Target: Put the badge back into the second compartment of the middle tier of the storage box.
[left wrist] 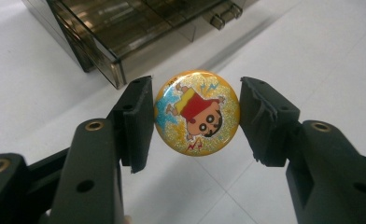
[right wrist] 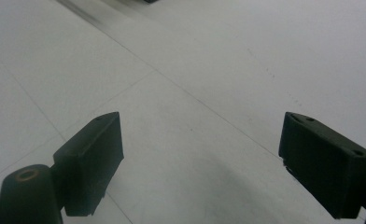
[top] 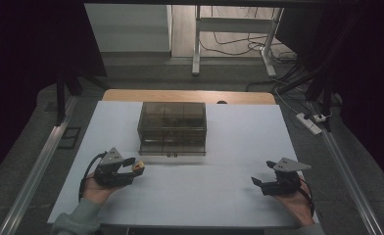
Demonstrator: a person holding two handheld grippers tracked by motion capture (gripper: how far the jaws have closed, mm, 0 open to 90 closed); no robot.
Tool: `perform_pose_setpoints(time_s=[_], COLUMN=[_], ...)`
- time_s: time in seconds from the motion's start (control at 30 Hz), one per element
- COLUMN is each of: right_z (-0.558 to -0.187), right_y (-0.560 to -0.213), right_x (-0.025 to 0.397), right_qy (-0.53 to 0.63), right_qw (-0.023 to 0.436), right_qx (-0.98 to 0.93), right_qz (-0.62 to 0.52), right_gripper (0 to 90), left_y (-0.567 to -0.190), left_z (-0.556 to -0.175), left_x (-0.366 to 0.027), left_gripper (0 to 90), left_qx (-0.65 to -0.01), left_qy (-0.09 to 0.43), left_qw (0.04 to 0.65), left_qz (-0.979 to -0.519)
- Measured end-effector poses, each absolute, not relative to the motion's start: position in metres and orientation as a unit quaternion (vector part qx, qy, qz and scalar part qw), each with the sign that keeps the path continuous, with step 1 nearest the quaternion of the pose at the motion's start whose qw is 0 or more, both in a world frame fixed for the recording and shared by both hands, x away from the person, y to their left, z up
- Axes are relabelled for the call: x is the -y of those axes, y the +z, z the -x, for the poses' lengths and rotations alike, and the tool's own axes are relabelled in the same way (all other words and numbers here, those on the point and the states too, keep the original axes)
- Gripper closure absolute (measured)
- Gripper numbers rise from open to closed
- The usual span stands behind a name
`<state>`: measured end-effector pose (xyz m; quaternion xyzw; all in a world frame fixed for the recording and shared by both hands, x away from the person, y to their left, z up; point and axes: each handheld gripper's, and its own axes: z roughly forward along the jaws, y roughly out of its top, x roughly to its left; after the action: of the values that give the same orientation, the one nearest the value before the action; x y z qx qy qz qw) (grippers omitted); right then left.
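Observation:
A round yellow glitter badge (left wrist: 196, 113) with a cartoon boy in a red shirt sits between the jaws of my left gripper (left wrist: 196, 122), which is shut on it, one pad against each edge. In the high view the badge (top: 139, 167) shows at the tip of the left gripper (top: 132, 168), low over the white table at front left. A smoky transparent drawer box (top: 173, 128) stands at the table's middle back, and its near corner (left wrist: 125, 28) lies just beyond the badge. My right gripper (top: 262, 172) is at front right, open and holding nothing (right wrist: 200, 149).
The white tabletop (top: 229, 196) spreads between the two grippers and around the box. Metal rails (top: 38, 166) run along both sides of the table. A power strip (top: 308, 122) and cables lie on the floor at the right.

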<state>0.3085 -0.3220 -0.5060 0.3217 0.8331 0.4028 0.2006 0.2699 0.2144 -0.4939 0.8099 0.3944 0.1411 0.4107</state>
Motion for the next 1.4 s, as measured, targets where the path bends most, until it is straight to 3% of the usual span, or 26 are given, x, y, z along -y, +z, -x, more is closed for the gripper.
perform_pose_setpoints(time_s=[1.4], right_z=[-0.308], right_y=[-0.505], right_x=[0.320], right_qy=[0.402], right_qw=[0.205], right_qx=[-0.834], right_qz=[-0.319], right_gripper=[13.8], left_y=[-0.474], left_z=[-0.281], left_x=[-0.211], left_gripper=[46.8], left_qx=[-0.386], left_qy=[0.164], left_qw=[0.448], left_qz=[-0.790])
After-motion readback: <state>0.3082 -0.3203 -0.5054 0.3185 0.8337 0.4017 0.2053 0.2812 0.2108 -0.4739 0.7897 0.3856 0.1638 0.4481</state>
